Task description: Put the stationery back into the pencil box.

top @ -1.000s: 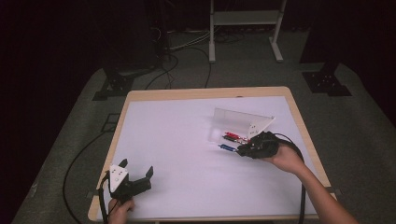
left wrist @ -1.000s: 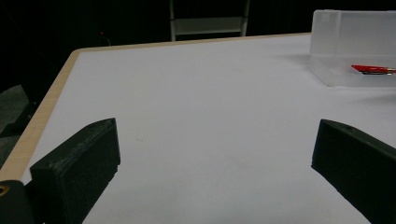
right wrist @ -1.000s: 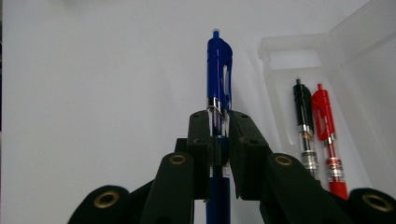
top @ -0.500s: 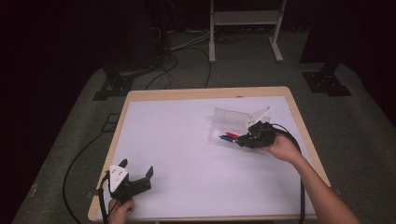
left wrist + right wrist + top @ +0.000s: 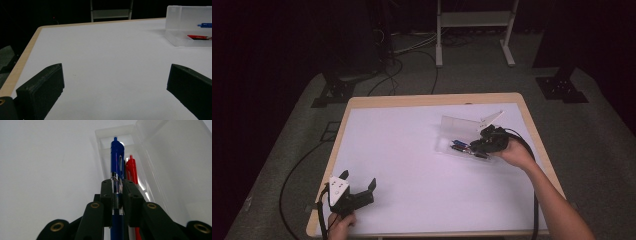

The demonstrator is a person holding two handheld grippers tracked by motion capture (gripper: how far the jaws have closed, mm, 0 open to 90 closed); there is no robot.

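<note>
Left hand-held gripper: rests at near left corner of white surface, jaws spread wide, nothing between them. Bare surface in centre. Clear plastic case: right of centre, lid raised behind tray. Red pen: lies in case tray. Blue pen: clamped between jaws of right hand-held gripper, held lengthwise along tray, beside red pen. Cannot tell whether blue pen touches tray floor. Right hand-held gripper sits over near end of case.

You have one blue pen, one red pen, one clear plastic case, one bench and two grippers: left, right.
</note>
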